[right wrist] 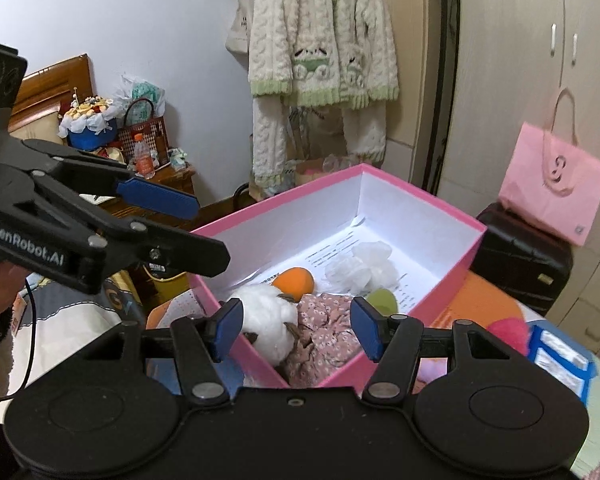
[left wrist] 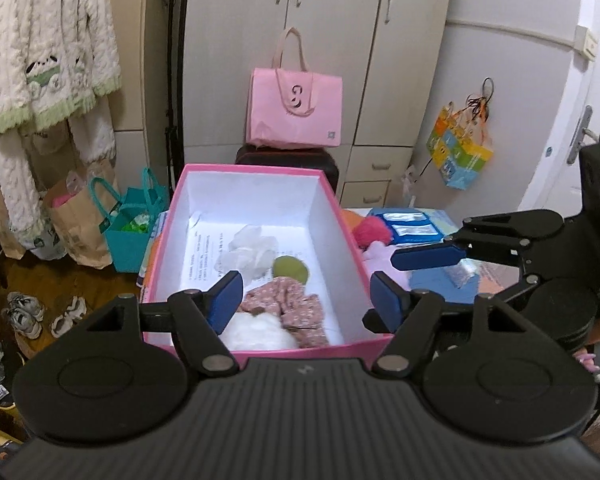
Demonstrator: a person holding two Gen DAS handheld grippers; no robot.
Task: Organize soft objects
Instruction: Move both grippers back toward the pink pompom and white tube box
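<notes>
bed (right wrist: 72,332), pink box (left wrist: 256,354), pink pom-pom (left wrist: 370,230), blue packets (left wrist: 408,226) beside it

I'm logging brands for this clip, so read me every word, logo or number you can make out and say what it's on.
"GenRobot.AI": on the side of the left gripper, in white.
Paper sheet in the pink box: lines of print, too small to read.
Pink tote: a cut-out logo and a small corner mark, not legible.
Colourful bag: blurred pictures, no readable words.
Bottle: label too small to read.
</notes>
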